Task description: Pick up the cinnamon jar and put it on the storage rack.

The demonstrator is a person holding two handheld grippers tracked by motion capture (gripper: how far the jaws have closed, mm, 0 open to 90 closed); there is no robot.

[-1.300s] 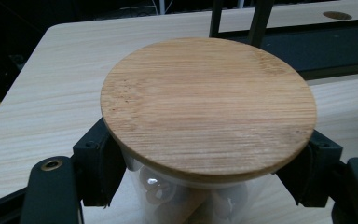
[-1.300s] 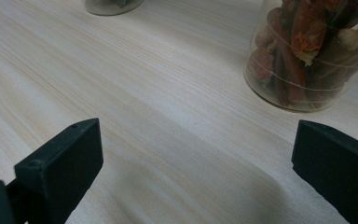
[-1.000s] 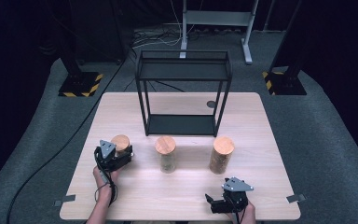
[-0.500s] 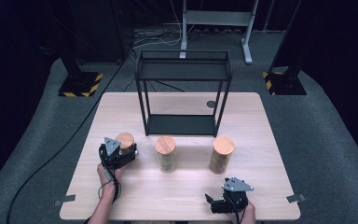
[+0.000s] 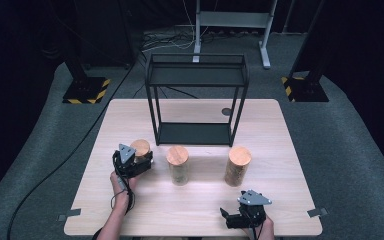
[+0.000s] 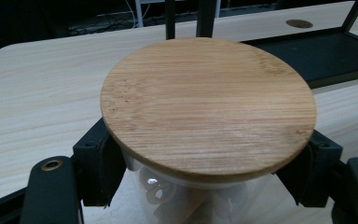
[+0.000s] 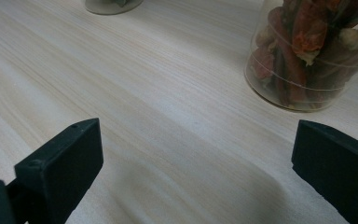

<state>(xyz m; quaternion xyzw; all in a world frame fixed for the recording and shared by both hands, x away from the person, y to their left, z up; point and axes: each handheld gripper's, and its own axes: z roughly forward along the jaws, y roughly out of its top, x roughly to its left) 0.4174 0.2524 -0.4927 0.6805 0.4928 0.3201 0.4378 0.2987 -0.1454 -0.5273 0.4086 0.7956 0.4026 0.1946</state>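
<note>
A: What stands on the wooden table (image 5: 280, 130)?

B: Three glass jars with bamboo lids are in a row, in front of a black metal shelf rack (image 5: 196, 100). The middle jar (image 5: 177, 165) and the right jar (image 5: 237, 166) stand free, well apart from each other. The rack's lower shelf is just behind the jars, and nothing lies between the jars and it.

A: And the left gripper (image 5: 139, 164)?

B: Its jaws are closed on the left jar (image 5: 141, 148), one pad on each side of the glass just under the lid (image 6: 208, 105). The jar is upright, at the left end of the row, near the rack's left leg.

A: The right gripper (image 5: 228, 218)?

B: It rests low at the near edge of the table, its jaws wide apart with only bare table between them. It touches no jar.

A: What does each view add?

B: The left gripper view shows the pads pressing the glass. The right gripper view shows a jar (image 7: 310, 51) with red dried pieces inside. From above, only the lids and pale sides are clear.
</note>
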